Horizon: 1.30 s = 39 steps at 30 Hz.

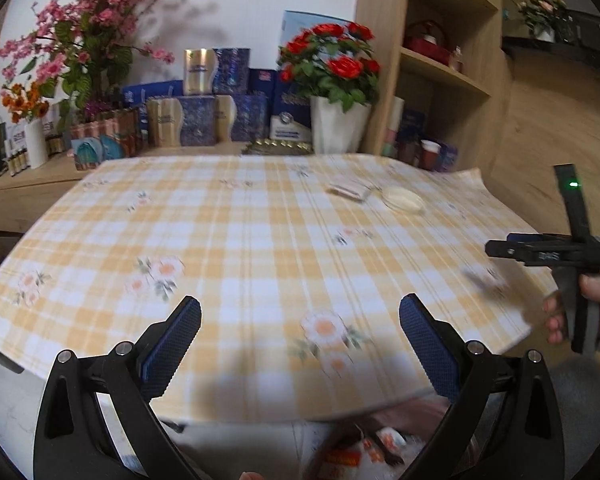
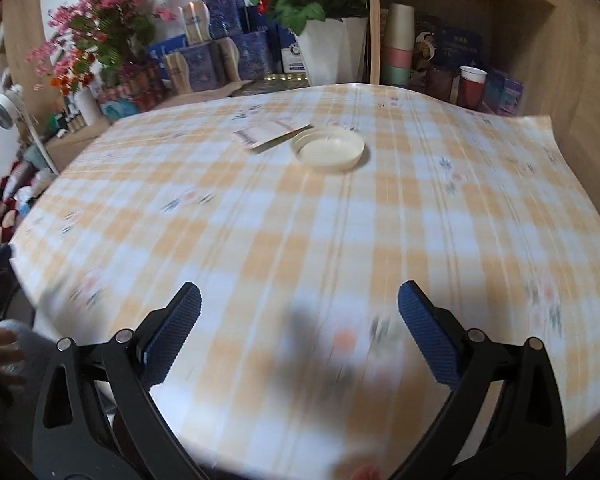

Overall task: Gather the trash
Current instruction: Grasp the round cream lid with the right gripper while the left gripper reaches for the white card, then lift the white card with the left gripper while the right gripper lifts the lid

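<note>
A round cream plastic lid lies on the yellow checked tablecloth at the far side, with a flat paper wrapper just left of it. Both show small in the left wrist view: the lid and the wrapper. My left gripper is open and empty over the near table edge. My right gripper is open and empty above the near part of the cloth; it also shows at the right in the left wrist view, side-on.
Flower pots, blue boxes and a wooden shelf with cups stand behind the table. A bag with colourful wrappers sits below the near table edge. Both views are motion-blurred.
</note>
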Each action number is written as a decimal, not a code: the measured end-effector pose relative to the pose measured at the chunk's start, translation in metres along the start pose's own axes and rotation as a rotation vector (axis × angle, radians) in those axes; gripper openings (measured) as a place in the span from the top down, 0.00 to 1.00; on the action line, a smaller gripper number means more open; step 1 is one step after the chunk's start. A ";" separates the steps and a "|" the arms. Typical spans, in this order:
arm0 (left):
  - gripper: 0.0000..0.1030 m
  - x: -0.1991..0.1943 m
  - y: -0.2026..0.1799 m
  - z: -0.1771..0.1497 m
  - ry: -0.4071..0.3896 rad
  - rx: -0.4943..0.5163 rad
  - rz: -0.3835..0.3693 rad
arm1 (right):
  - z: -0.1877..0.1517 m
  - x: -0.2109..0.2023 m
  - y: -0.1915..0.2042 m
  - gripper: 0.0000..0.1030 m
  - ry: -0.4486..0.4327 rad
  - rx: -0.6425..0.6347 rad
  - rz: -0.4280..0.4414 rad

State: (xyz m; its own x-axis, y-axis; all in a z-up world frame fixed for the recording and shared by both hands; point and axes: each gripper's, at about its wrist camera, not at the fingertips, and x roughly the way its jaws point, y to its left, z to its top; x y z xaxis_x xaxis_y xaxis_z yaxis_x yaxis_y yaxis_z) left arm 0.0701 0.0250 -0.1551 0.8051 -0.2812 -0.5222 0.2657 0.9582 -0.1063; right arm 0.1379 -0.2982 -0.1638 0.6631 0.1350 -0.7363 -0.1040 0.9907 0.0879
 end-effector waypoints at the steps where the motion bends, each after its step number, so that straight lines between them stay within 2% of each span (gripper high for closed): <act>1: 0.06 0.002 0.001 0.003 -0.004 -0.003 0.003 | 0.009 0.010 -0.002 0.06 0.010 -0.003 -0.009; 6: 0.06 0.020 0.015 0.022 -0.002 -0.033 0.023 | 0.057 0.078 -0.013 0.06 0.085 0.024 -0.082; 9: 0.06 0.032 0.021 0.030 0.014 -0.044 0.036 | 0.081 0.115 -0.021 0.06 0.138 0.077 -0.066; 12: 0.06 0.043 0.027 0.035 0.041 -0.056 0.040 | 0.096 0.137 -0.018 0.06 0.171 0.066 -0.067; 17: 0.06 0.064 0.028 0.038 0.099 -0.049 0.039 | 0.111 0.168 -0.014 0.06 0.226 0.040 -0.141; 22: 0.06 0.082 0.019 0.044 0.123 -0.011 -0.008 | 0.115 0.173 -0.022 0.06 0.184 0.071 -0.138; 24: 0.06 0.092 0.012 0.049 0.129 0.018 -0.031 | 0.114 0.170 -0.022 0.18 0.155 0.052 -0.119; 26: 0.06 0.106 0.004 0.057 0.146 0.039 -0.063 | 0.112 0.166 -0.019 0.19 0.124 0.041 -0.118; 29: 0.06 0.130 -0.008 0.072 0.166 0.055 -0.106 | 0.109 0.147 -0.018 0.19 0.017 0.050 -0.099; 35: 0.06 0.200 -0.033 0.112 0.204 0.079 -0.205 | 0.100 0.117 -0.038 0.19 -0.140 0.170 -0.080; 39: 0.06 0.262 -0.061 0.135 0.269 0.191 -0.235 | 0.097 0.109 -0.058 0.19 -0.182 0.276 -0.070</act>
State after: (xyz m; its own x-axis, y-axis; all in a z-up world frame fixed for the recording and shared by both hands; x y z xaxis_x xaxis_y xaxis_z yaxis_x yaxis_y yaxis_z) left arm 0.3362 -0.1147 -0.1715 0.5500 -0.4430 -0.7079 0.5398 0.8354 -0.1034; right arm 0.2886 -0.3395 -0.1840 0.7853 0.0433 -0.6176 0.1345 0.9618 0.2385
